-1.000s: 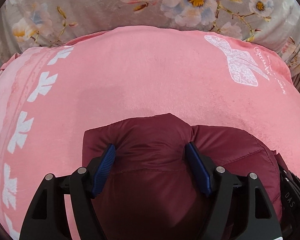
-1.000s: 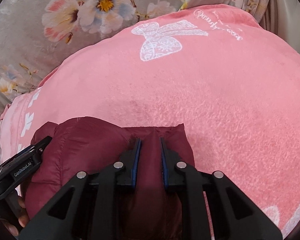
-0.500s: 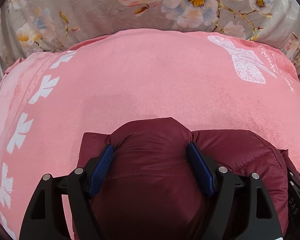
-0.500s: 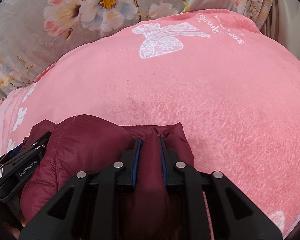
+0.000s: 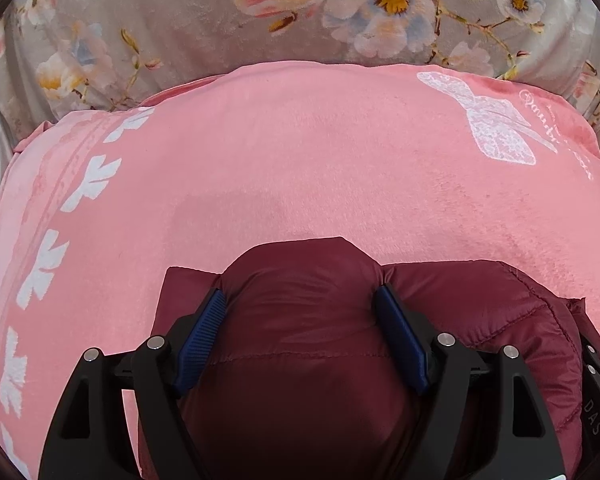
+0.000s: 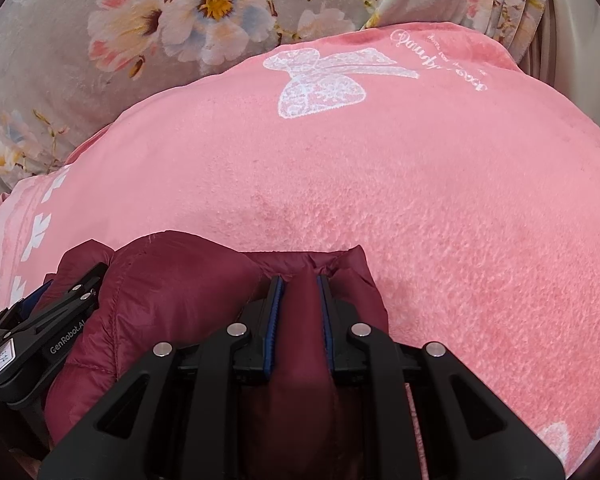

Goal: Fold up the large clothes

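A dark red quilted puffer jacket [image 5: 308, 320] lies bunched at the near edge of a pink blanket [image 5: 300, 168]. My left gripper [image 5: 300, 296] has its blue pads wide apart around a thick padded fold of the jacket, pressing into it on both sides. My right gripper [image 6: 299, 280] is shut on a narrow fold of the same jacket [image 6: 172, 280]. The left gripper's black body [image 6: 40, 340] shows at the left of the right wrist view, beside the jacket.
The pink blanket [image 6: 420, 200] bears a white bow print [image 6: 320, 80] and a white leaf border [image 5: 44, 260]. It lies on a grey floral bedspread [image 5: 220, 20]. Grey pleated fabric [image 6: 512, 0] hangs at the far right.
Both grippers and the held jacket have drifted slightly back and right over the blanket. The jaws have not changed.
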A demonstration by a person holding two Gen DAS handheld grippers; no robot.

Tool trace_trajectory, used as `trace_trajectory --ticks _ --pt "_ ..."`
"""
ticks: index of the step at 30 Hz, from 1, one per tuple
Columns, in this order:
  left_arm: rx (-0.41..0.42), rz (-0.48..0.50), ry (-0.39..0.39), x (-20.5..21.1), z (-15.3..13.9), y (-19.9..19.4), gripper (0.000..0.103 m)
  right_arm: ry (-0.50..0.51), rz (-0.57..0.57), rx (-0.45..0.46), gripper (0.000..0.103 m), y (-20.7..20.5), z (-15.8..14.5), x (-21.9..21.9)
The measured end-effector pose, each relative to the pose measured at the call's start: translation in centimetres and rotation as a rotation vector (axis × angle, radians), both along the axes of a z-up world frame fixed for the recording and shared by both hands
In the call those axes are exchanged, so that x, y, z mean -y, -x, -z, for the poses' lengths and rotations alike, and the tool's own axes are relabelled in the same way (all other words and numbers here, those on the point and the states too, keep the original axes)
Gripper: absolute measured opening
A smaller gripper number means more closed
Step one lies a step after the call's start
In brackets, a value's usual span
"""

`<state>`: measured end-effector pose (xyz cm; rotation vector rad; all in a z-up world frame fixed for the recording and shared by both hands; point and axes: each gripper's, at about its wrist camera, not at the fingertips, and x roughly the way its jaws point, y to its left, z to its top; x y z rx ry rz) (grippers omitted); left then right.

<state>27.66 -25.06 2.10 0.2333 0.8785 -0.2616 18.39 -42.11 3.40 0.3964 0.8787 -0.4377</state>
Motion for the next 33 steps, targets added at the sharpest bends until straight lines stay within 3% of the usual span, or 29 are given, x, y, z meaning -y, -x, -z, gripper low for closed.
trace_trajectory --ticks 7,11,13,15,17,20,23,25,27,30,33 --pt "-0.001 -0.005 -0.007 0.2 0.0 -0.1 0.076 -0.015 0.002 0.005 0.015 0.0 0.0 0.2" --pt "-0.043 0.014 0.032 -0.5 -0.4 -0.2 0.077 -0.094 -0.007 0.036 0.016 0.8 -0.3 1.3" --pt "-0.089 0.032 0.077 -2.1 -1.7 0.4 0.077 -0.125 0.003 0.056 0.023 2.8 -1.8 1.8" --pt "-0.126 0.036 0.142 -4.2 -3.1 1.5 0.077 -0.130 0.007 0.094 0.045 5.4 -3.6 1.9" --pt "-0.165 0.052 0.205 -6.8 -4.3 3.3 0.079 -0.147 -0.008 0.117 0.052 8.7 -4.9 1.9" --pt "-0.231 0.061 0.267 -9.6 -4.5 5.5 0.080 -0.236 -0.023 0.122 0.057 12.5 -4.7 1.9" --pt "-0.331 0.054 0.352 -12.0 -2.9 7.4 0.080 -0.291 -0.023 0.109 0.058 14.9 -3.4 1.3" --pt "-0.352 0.059 0.382 -12.6 -2.1 8.4 0.080 -0.322 -0.018 0.110 0.059 15.8 -2.7 0.7" --pt "-0.370 0.046 0.392 -12.9 -1.2 9.1 0.080 -0.374 -0.024 0.124 0.059 16.2 -1.9 0.1" --pt "-0.429 0.037 0.469 -13.2 0.2 9.5 0.080 -0.436 -0.037 0.139 0.059 15.8 -1.0 -0.7" --pt "-0.415 0.035 0.484 -13.2 0.2 9.7 0.080 -0.441 -0.028 0.151 0.066 15.2 -0.5 -1.2"
